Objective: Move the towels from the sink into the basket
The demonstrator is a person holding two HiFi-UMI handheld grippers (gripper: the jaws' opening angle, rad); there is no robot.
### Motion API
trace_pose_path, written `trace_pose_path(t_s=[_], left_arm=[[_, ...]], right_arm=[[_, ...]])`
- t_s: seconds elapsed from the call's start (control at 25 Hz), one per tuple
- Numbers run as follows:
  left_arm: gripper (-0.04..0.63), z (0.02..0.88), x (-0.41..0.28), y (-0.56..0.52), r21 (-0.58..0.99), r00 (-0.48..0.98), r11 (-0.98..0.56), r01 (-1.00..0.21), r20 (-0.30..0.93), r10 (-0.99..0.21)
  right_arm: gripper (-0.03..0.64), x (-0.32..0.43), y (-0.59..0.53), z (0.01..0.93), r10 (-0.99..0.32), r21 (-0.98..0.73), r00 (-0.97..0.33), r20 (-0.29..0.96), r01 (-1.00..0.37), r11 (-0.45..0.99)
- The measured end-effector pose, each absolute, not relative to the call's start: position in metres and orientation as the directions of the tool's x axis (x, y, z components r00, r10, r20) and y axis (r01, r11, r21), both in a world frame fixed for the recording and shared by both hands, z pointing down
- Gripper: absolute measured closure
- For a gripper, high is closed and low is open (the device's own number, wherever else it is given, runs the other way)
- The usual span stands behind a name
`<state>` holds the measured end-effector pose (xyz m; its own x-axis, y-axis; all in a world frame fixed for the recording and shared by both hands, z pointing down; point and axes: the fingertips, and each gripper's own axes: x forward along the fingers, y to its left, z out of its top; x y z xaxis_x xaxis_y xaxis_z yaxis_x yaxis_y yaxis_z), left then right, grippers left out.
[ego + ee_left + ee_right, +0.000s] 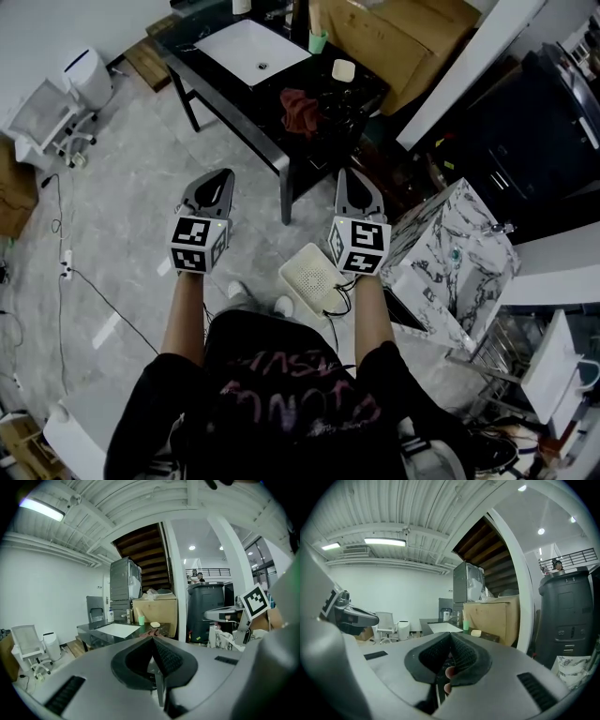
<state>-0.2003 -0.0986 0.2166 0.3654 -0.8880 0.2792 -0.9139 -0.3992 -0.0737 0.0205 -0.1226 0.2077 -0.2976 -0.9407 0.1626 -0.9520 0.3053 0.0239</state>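
Note:
A dark red towel [300,111] lies bunched on the black counter [361,98], to the right of the white sink [248,49]. The basin looks bare from here. A white perforated basket [314,277] sits on the floor close to the person's feet. My left gripper [225,175] and right gripper [349,174] are held side by side over the floor, short of the table, both pointing toward it. Each is shut with nothing between its pads. In the left gripper view the sink [119,630] shows beyond the shut gripper [153,638]; the right gripper [450,635] is likewise shut.
A green cup [319,41] and a pale soap bar [344,69] stand on the counter. A marble-patterned block [450,258] is at the right, a cardboard box [403,33] behind the table, a white bin [89,75] and chair at the left. A cable [103,291] crosses the floor.

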Motion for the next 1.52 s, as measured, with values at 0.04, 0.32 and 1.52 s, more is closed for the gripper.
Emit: trace_pose_path(t_s=[0.04,0.32,1.52], left_arm=[[0.581,0.216,-0.2,-0.102,-0.076,0.365,-0.399,-0.914,0.277,-0.889],[0.581,0.216,-0.202,-0.136,-0.074,0.378,-0.411,-0.909,0.269,-0.886],[0.581,0.293,-0.231,-0.318,0.045,0.481,-0.503,-0.863,0.379,-0.791]], right_arm=[[0.601,0.02,-0.127,0.207,-0.94,0.022,-0.299,0.162,-0.952,0.307],[0.601,0.014,-0.161,0.209,-0.939,0.019,-0.301,0.164,-0.951,0.308],[0.338,-0.048,-0.352,0.312,-0.865,-0.044,-0.274,0.42,-0.958,0.282]])
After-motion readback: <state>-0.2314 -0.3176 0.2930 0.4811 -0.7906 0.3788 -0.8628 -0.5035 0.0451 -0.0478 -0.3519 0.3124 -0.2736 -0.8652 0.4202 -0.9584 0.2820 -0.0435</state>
